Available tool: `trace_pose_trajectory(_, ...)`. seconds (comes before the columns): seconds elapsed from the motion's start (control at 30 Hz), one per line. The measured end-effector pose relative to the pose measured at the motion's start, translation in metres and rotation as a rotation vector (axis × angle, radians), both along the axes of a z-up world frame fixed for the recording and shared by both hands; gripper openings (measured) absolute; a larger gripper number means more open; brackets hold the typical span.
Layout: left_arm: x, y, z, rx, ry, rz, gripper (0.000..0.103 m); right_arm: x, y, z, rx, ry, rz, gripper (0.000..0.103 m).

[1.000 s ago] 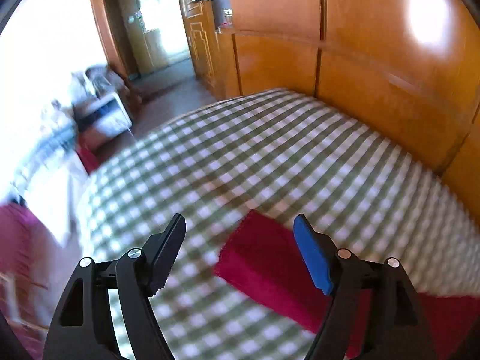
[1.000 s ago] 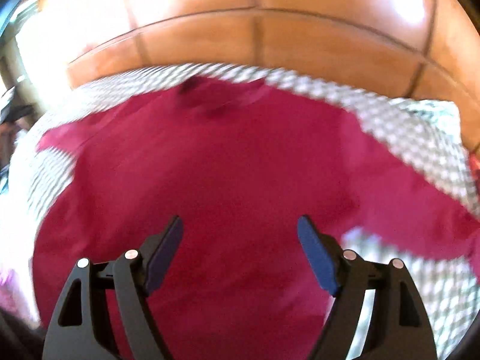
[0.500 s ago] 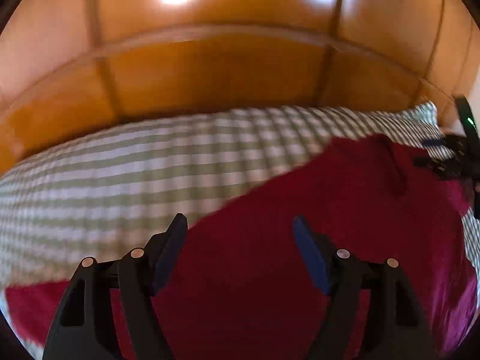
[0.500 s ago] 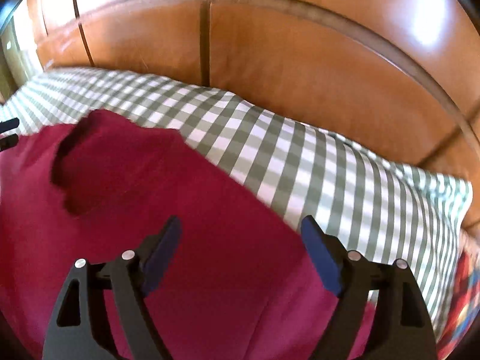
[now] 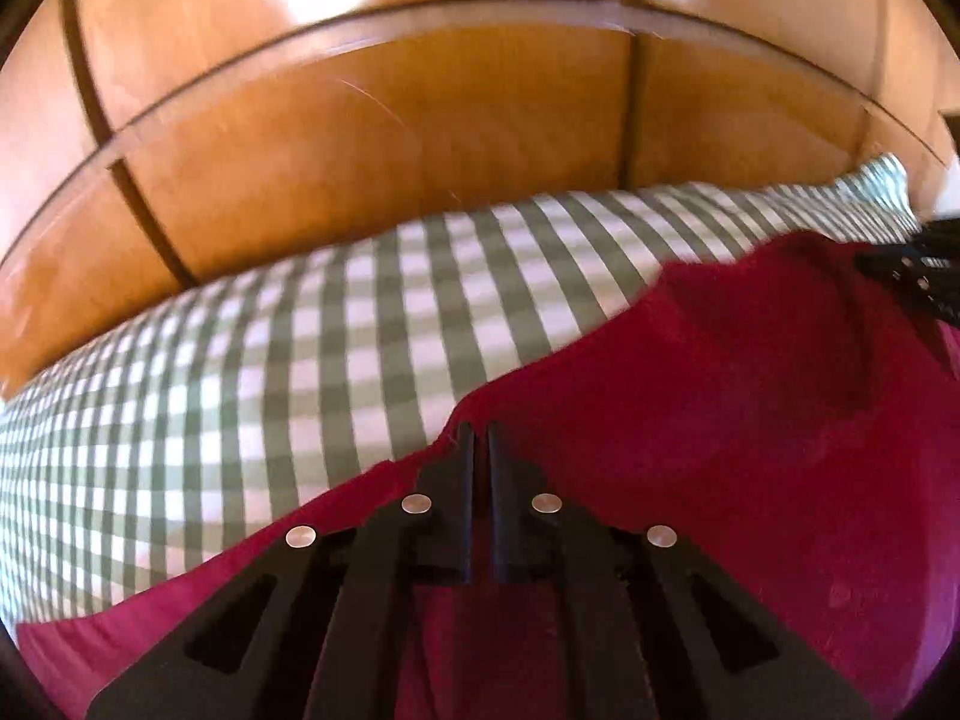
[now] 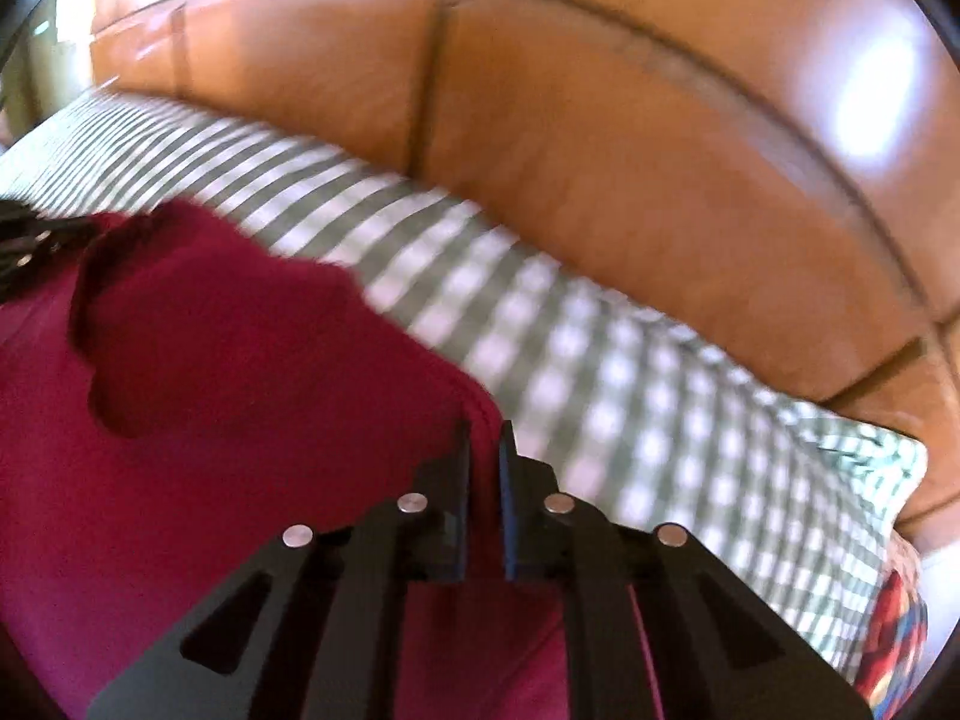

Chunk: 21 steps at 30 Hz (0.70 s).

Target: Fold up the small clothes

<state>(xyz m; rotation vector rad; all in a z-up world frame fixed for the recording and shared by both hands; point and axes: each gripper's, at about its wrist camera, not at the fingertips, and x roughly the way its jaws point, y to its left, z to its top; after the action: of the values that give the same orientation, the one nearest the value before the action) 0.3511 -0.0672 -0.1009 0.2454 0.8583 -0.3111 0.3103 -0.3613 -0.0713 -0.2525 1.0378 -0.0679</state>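
Observation:
A dark red shirt (image 5: 750, 420) lies spread on a green and white checked bed (image 5: 336, 336). My left gripper (image 5: 479, 438) is shut on the shirt's upper left shoulder edge. In the right wrist view the same red shirt (image 6: 240, 420) fills the lower left, its neck opening at the left. My right gripper (image 6: 485, 438) is shut on the shirt's upper right shoulder edge, where cloth meets the checked sheet (image 6: 600, 396). Each gripper shows as a dark shape at the other view's edge.
A glossy wooden headboard or wardrobe wall (image 5: 390, 108) stands close behind the bed and also shows in the right wrist view (image 6: 630, 150). A multicoloured cloth (image 6: 894, 642) lies at the bed's right corner.
Both grippers were open above the shirt. They have moved down to the shoulder edges and closed on the cloth.

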Motion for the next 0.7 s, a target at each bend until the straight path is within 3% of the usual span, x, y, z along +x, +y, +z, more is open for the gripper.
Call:
trace_pose_trajectory(0.1, 0.020, -0.014, -0.001, 0.016, -0.017, 0.089, 0.003, 0.010, -0.006, -0.006, -0.051, -0.017, -0.060, 0.006)
trace_pose_trajectory(0.17, 0.036, -0.019, -0.004, 0.025, 0.023, 0.137, 0.004, 0.022, -0.011, -0.019, -0.061, 0.012, -0.123, 0.007)
trace_pose_trajectory(0.27, 0.038, -0.013, 0.004, -0.045, 0.043, 0.158, 0.004, 0.023, -0.002, -0.025, -0.118, -0.016, -0.133, 0.014)
trace_pose_trajectory(0.3, 0.033, -0.004, 0.010, -0.101, 0.057, 0.161, 0.004, 0.021, 0.000, -0.024, -0.132, -0.031, -0.140, 0.026)
trace_pose_trajectory(0.33, 0.029, 0.006, 0.015, -0.128, 0.062, 0.172, 0.004, 0.018, -0.002, -0.018, -0.135, -0.053, -0.158, 0.050)
trace_pose_trajectory(0.4, 0.014, 0.035, 0.027, -0.166, 0.059, 0.192, 0.004, 0.005, -0.004, -0.006, -0.121, -0.102, -0.186, 0.070)
trace_pose_trajectory(0.53, -0.044, 0.099, 0.030, -0.252, 0.090, 0.205, 0.004, -0.042, 0.001, 0.022, -0.021, -0.167, -0.223, 0.078)
trace_pose_trajectory(0.7, -0.141, 0.162, 0.000, -0.387, 0.203, 0.231, 0.004, -0.116, 0.042, 0.024, 0.137, -0.148, -0.186, 0.084)
